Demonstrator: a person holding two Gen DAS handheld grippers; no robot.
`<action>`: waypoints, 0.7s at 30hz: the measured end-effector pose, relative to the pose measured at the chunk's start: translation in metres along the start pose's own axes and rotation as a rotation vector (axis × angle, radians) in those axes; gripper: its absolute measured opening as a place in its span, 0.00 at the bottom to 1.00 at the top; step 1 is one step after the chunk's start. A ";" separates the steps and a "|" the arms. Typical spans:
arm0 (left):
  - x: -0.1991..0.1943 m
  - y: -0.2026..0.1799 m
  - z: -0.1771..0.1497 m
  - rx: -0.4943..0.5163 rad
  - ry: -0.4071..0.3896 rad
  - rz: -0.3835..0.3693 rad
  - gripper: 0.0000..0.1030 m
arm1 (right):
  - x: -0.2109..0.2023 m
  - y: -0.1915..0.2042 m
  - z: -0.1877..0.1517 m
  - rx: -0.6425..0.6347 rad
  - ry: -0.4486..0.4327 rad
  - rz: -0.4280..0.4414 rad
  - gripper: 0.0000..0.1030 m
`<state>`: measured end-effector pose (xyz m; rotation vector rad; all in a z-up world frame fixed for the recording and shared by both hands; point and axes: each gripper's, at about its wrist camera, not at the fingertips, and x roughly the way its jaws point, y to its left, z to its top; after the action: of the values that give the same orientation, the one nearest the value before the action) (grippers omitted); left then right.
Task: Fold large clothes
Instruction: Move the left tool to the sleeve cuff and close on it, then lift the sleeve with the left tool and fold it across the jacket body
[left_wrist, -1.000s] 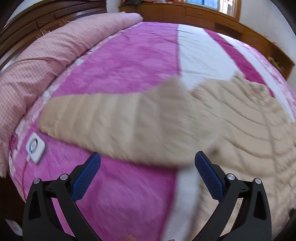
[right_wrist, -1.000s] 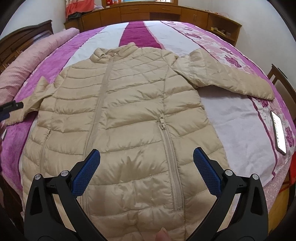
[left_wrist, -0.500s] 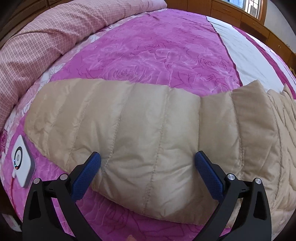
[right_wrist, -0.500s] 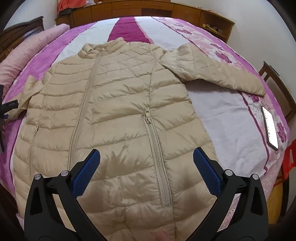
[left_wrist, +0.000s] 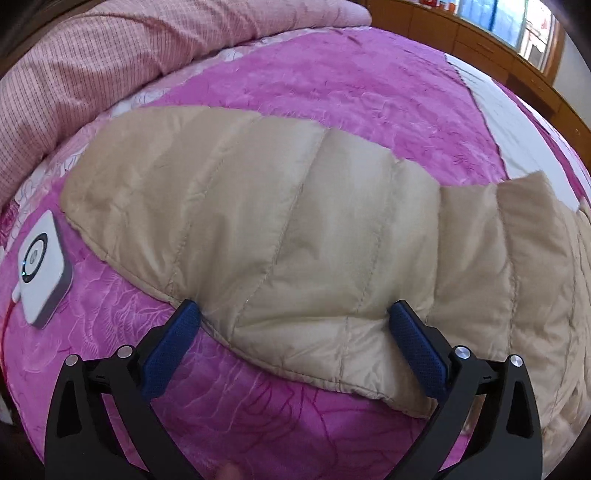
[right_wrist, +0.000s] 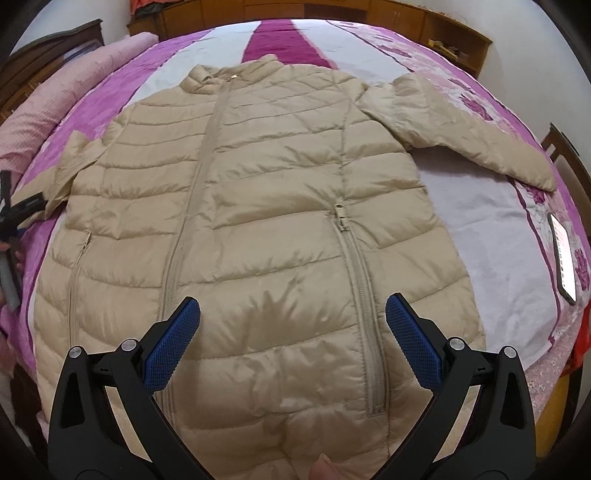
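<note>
1. My left gripper (left_wrist: 293, 314) is spread wide, its blue pads (left_wrist: 173, 341) angled outward toward 11 and 1 o'clock, both tips pressed at the near edge of what lies under them.
2. My right gripper (right_wrist: 292, 312) is equally wide apart, pads (right_wrist: 413, 343) splayed the same way, hovering and clamping nothing.
3. In the right wrist view, my left gripper shows only as a dark sliver at 9 o'clock (too cut off to read).
4. A fingertip (right_wrist: 323, 469) of mine peeks in at 6 o'clock.
</note>
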<state>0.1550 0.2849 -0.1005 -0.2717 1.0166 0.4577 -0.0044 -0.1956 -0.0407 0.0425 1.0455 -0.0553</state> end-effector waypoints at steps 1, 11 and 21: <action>0.001 -0.001 0.000 -0.004 0.006 0.007 0.96 | 0.000 0.000 -0.001 -0.002 -0.002 0.004 0.97; -0.010 -0.027 -0.002 0.125 -0.051 0.044 0.57 | -0.011 -0.020 -0.005 0.048 -0.024 0.023 0.97; -0.089 -0.041 -0.008 0.183 -0.203 -0.042 0.12 | -0.028 -0.034 -0.007 0.083 -0.069 0.054 0.97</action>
<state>0.1294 0.2243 -0.0270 -0.0807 0.8457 0.3437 -0.0267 -0.2283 -0.0199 0.1432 0.9726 -0.0507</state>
